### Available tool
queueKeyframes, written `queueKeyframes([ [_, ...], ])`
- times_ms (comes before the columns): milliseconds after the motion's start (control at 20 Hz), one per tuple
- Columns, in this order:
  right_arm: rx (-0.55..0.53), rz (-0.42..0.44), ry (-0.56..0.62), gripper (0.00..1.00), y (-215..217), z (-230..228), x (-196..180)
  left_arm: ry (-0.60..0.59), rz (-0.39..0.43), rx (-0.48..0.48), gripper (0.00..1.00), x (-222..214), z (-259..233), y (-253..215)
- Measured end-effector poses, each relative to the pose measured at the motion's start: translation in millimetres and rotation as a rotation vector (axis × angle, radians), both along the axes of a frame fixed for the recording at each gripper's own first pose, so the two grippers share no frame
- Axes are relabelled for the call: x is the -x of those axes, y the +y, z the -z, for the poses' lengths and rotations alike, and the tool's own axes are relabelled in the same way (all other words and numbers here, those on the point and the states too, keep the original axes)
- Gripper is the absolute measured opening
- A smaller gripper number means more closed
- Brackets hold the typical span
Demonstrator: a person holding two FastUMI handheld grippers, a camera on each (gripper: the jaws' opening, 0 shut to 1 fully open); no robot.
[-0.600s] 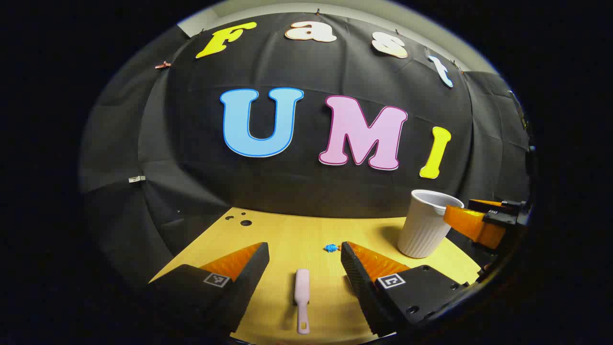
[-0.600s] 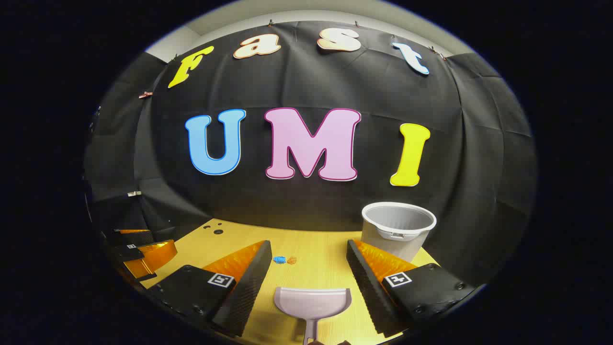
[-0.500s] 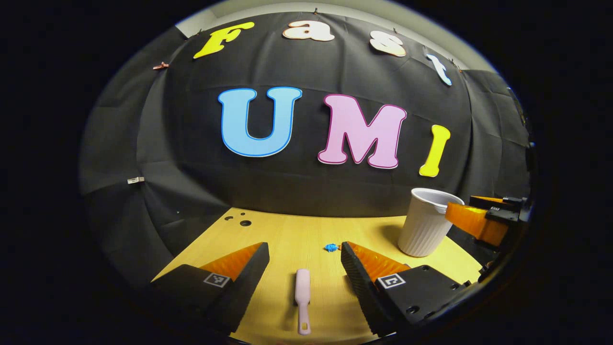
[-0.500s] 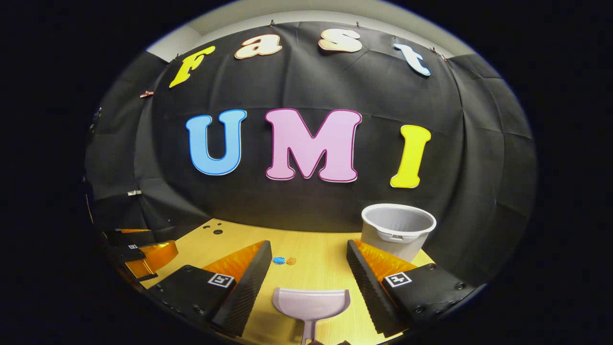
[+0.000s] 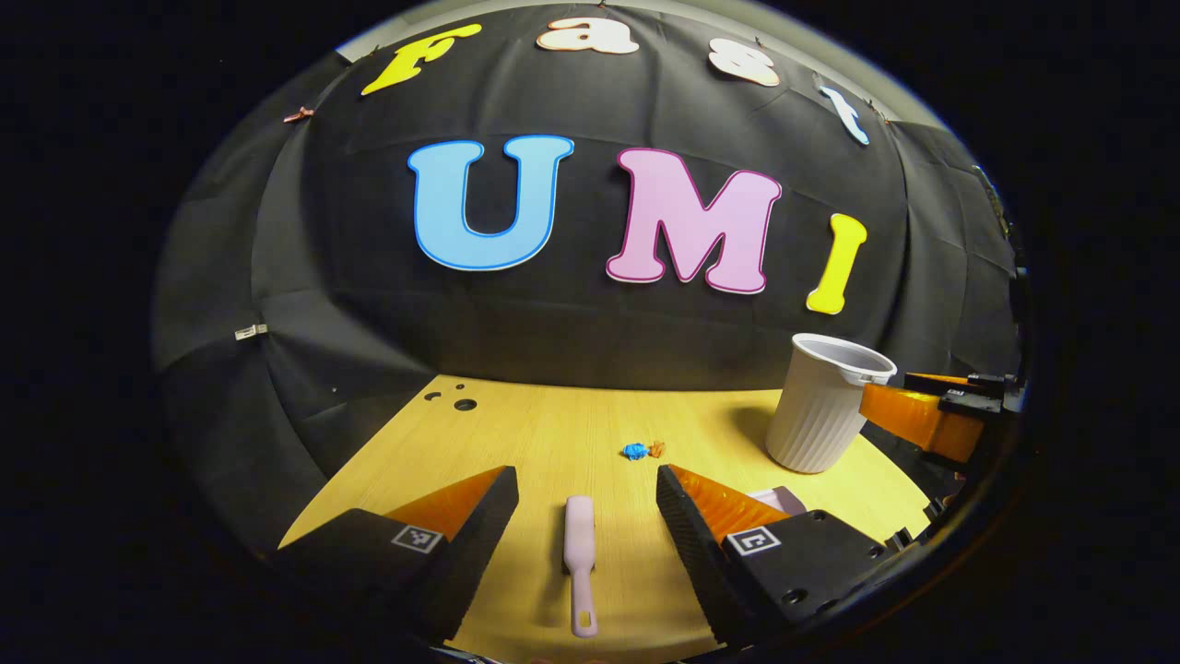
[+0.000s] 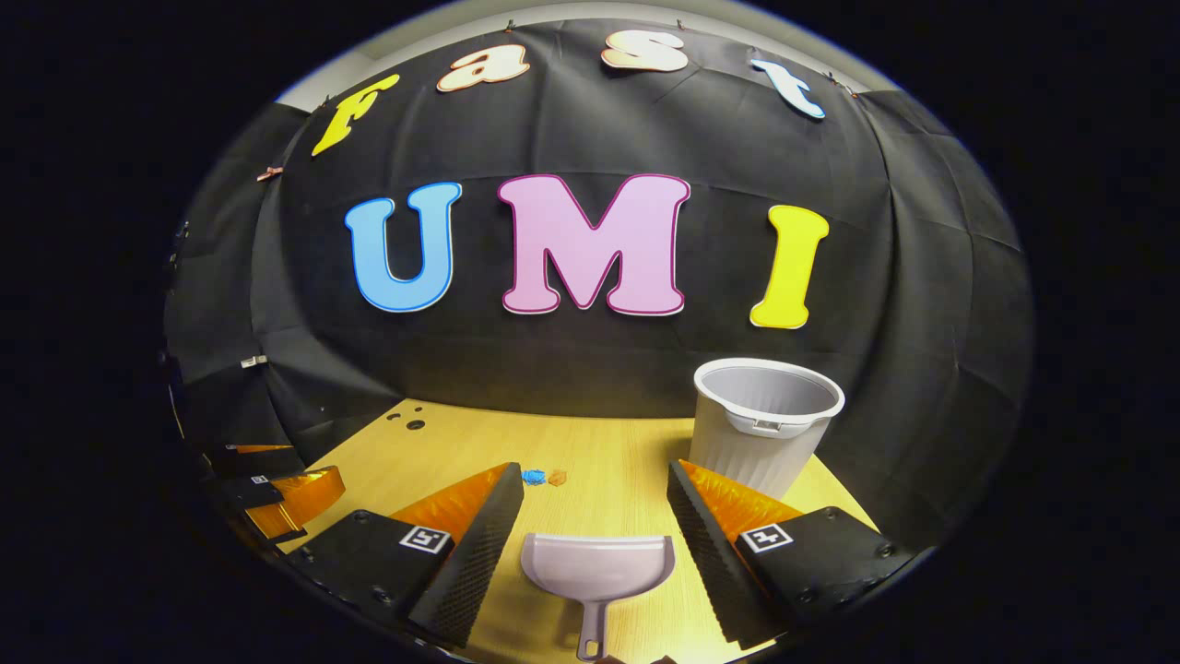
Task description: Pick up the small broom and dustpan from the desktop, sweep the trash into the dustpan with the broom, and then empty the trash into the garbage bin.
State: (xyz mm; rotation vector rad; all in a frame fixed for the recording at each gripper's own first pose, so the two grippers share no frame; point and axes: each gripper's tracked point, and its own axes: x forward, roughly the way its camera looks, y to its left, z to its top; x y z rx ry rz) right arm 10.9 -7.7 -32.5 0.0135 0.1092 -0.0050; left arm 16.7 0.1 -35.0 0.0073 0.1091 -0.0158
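A small pink broom (image 5: pixel 579 563) lies flat on the wooden desktop (image 5: pixel 516 433), handle toward me, in the gap between the fingers of my open left gripper (image 5: pixel 585 480), untouched. A pale dustpan (image 6: pixel 597 572) lies flat between the fingers of my open right gripper (image 6: pixel 595 470), mouth facing away, also untouched. Blue and orange trash scraps (image 5: pixel 643 450) sit mid-table, in the right gripper view the trash scraps (image 6: pixel 544 477) lie ahead and left of the dustpan. A white ribbed garbage bin (image 6: pixel 761 424) stands upright at the right, the same garbage bin (image 5: pixel 823 406) in the left gripper view.
The right gripper (image 5: pixel 922 415) shows beyond the bin in the left gripper view, and a corner of the dustpan (image 5: pixel 782 501) peeks past my right finger. The left gripper (image 6: pixel 277 489) shows at the left edge. Small holes (image 5: pixel 452 401) mark the table's far left corner. Black cloth walls the back.
Both views have tipped downward: the wall has slid up and more tabletop shows. The dustpan's handle end and the orange scrap have come into sight. Both grippers stay open.
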Motion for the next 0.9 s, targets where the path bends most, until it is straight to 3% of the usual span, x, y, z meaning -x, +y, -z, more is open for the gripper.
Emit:
queueKeyframes([
  [350, -0.009, -0.004, 0.071, 0.98, 0, 22, -7, 0.154, -0.017, 0.043, 0.96, -11, 40, 10],
  [900, -0.042, -0.007, 0.203, 0.98, -11, 69, -12, 0.435, -0.017, 0.014, 0.96, -29, 136, 16],
])
